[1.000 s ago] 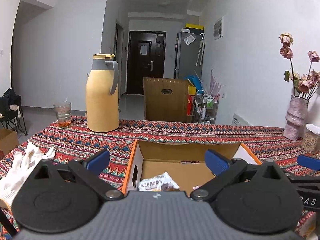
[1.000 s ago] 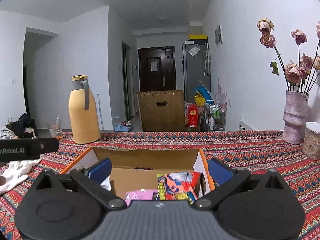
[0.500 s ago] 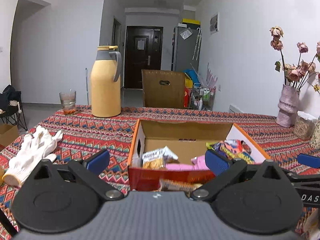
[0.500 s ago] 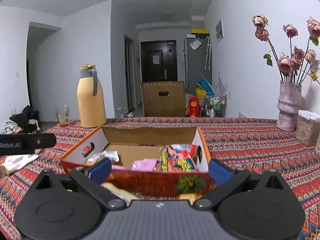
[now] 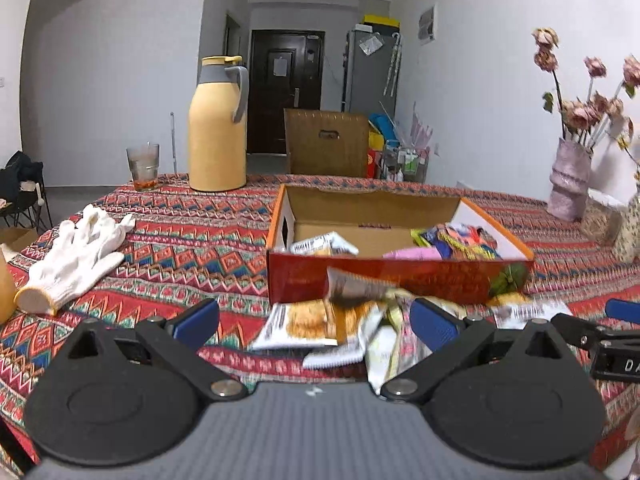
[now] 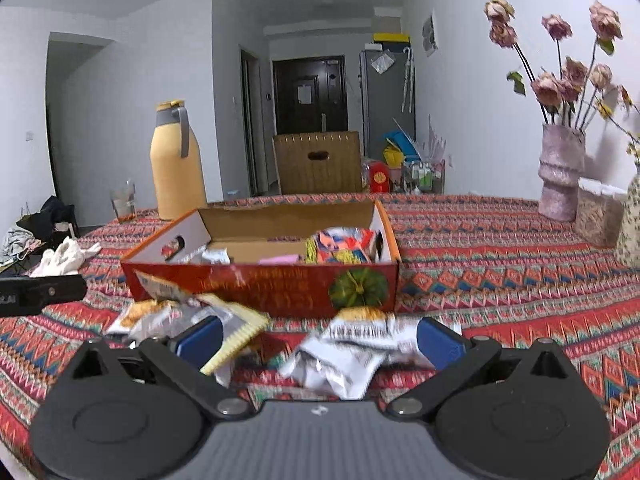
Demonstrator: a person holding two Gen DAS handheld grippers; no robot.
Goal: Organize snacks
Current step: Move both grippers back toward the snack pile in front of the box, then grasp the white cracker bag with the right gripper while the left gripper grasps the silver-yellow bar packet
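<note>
An open red and orange cardboard box (image 5: 396, 276) (image 6: 256, 284) sits on the patterned tablecloth and holds several snack packets (image 5: 456, 242) (image 6: 340, 246). More snack packets lie loose on the cloth in front of the box (image 5: 316, 320) (image 6: 344, 356). My left gripper (image 5: 316, 324) is open and empty, just short of the loose packets. My right gripper (image 6: 318, 340) is open and empty, with a silver packet lying between its fingers.
A yellow thermos jug (image 5: 218, 128) (image 6: 176, 168) and a glass (image 5: 143, 166) stand at the back left. White gloves (image 5: 76, 252) lie at the left. A pink vase with dried roses (image 5: 570, 180) (image 6: 558, 176) and a jar (image 6: 598, 212) stand at the right.
Both grippers have pulled back from above the box toward the near table edge. The box front and the loose packets before it have come into view.
</note>
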